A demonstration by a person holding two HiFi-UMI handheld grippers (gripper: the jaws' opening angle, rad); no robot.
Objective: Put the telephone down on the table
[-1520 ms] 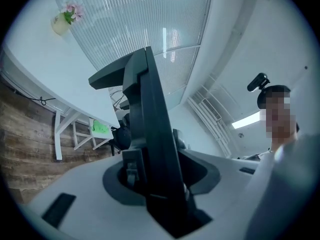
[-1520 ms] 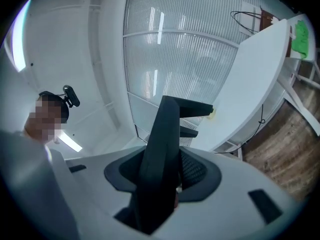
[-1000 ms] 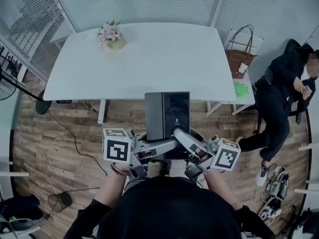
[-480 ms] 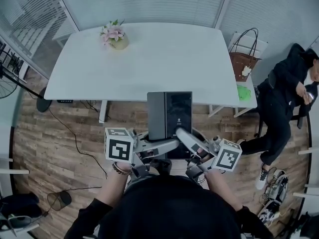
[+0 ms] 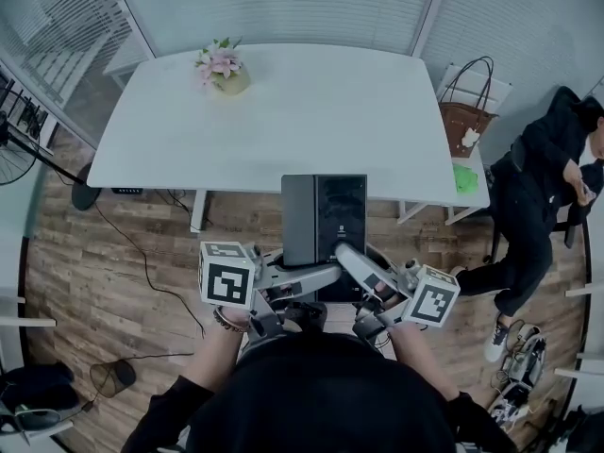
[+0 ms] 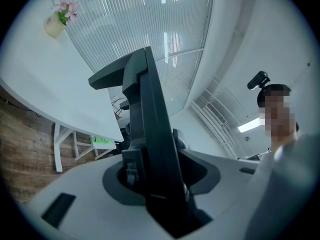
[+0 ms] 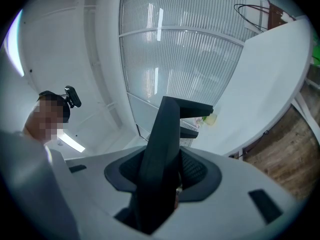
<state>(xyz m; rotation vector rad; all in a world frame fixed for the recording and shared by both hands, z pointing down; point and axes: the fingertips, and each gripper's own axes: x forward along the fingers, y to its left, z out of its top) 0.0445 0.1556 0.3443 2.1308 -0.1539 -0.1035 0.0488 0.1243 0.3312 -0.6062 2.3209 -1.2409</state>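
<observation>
White tabletop point(image 5: 283, 111) bears a flower pot point(image 5: 226, 72); wood floor point(image 5: 113, 253) below. My left gripper point(image 5: 316, 276) and right gripper point(image 5: 351, 258) both clamp the telephone point(image 5: 324, 217), held off the tabletop by its near edge. Its logo point(image 5: 340, 235) is illegible.

View shifted slightly, table point(image 5: 311, 111), flowers point(image 5: 220, 62), bag point(image 5: 464, 121) further right, seated person point(image 5: 538, 196) nearer frame edge

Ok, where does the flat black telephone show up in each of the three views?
Head view: flat black telephone at centre, seen face-on, just below the table's near edge.
Left gripper view: centre, seen edge-on, rising from between the jaws.
Right gripper view: centre, seen edge-on, rising from between the jaws.
Shared landmark: white rounded table, top in the head view, left in the left gripper view, right in the right gripper view.
</observation>
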